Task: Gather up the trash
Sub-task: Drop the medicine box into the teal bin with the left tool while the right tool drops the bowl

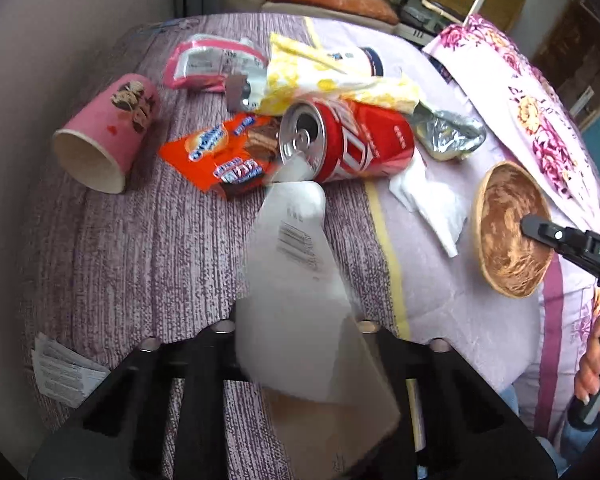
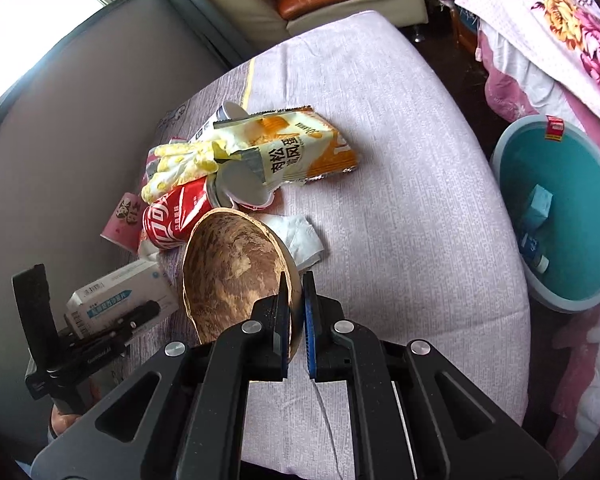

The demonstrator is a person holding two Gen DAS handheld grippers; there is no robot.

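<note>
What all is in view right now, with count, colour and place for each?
red can: 1, red, on its side mid-pile.
paper cup: 1, pink, on its side, left of the pile.
orange wrapper: 1, orange, against the can's top.
yellow snack bag: 1, yellow-white, far side of the pile.
tissue: 1, white, beside the bowl.
wooden bowl: 1, brown, tilted, rim clamped.
small box: 1, white-blue, held.
basin: 1, teal, off the bed's right edge, small boxes inside.
bedspread: 1, lilac.
left hand-held gripper: shut on the small box.
right hand-held gripper: shut on the wooden bowl.
</note>
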